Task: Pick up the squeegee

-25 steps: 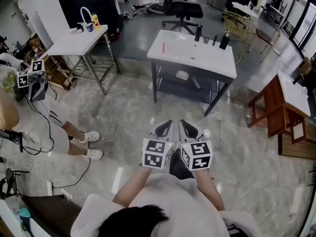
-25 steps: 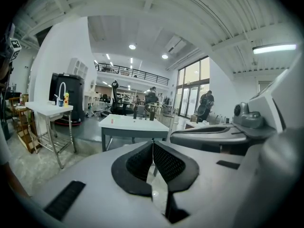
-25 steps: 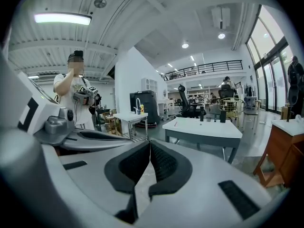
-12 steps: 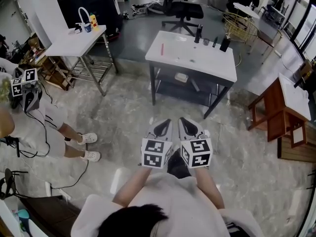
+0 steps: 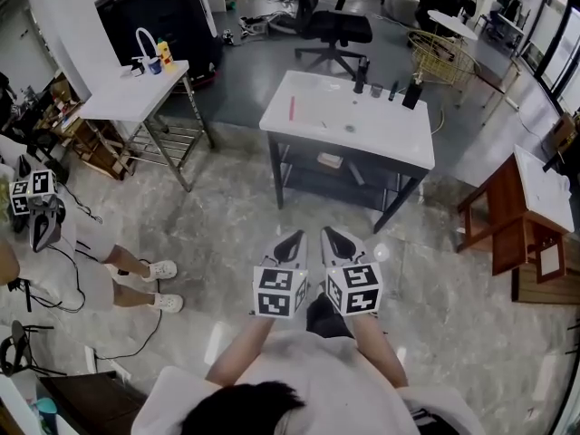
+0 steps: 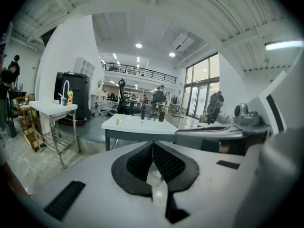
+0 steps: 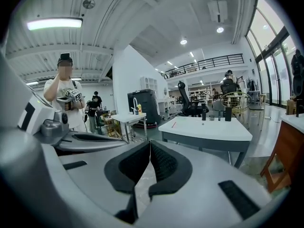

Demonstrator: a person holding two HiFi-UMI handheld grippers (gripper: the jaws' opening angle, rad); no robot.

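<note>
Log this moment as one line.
left gripper: shut, empty | right gripper: shut, empty | table: ahead, not reached | squeegee: not made out

Open floor (image 5: 227,211) reaches the white table (image 5: 362,120), bottles (image 5: 412,93) at back.

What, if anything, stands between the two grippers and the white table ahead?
Nothing visible: only floor lies between the left gripper, the right gripper and the white table. Both grippers' jaws are together, holding nothing. The squeegee cannot be picked out among the small dark items at the table's far edge.
</note>
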